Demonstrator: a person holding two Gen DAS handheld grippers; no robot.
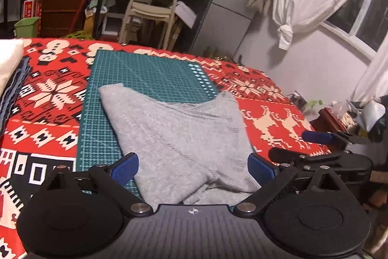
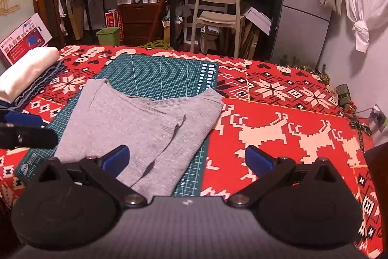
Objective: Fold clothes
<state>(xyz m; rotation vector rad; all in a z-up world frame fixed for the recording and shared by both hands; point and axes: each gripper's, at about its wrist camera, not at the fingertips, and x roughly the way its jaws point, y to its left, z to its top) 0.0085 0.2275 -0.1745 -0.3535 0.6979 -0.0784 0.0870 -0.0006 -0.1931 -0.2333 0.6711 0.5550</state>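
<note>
Far left on my right-wrist feed, a white-and-red cardboard box (image 2: 24, 37) carries printed Chinese characters I can't read clearly. Beside it lies a rolled white cloth (image 2: 26, 69) against a dark blue knit piece (image 2: 41, 86). The green cutting mat (image 2: 155, 74), gridded in pale lines, bears small white lettering at its near corner, too blurred to read. On it rests the grey knit garment (image 2: 131, 120), soft and ribbed, partly folded, one edge reaching the red patterned tablecloth (image 2: 278, 128) with its cream reindeer. My left gripper (image 1: 193, 166) straddles the garment's near edge, jaws spread, gripping nothing. My right gripper (image 2: 186, 159) hangs released over mat and cloth.
</note>
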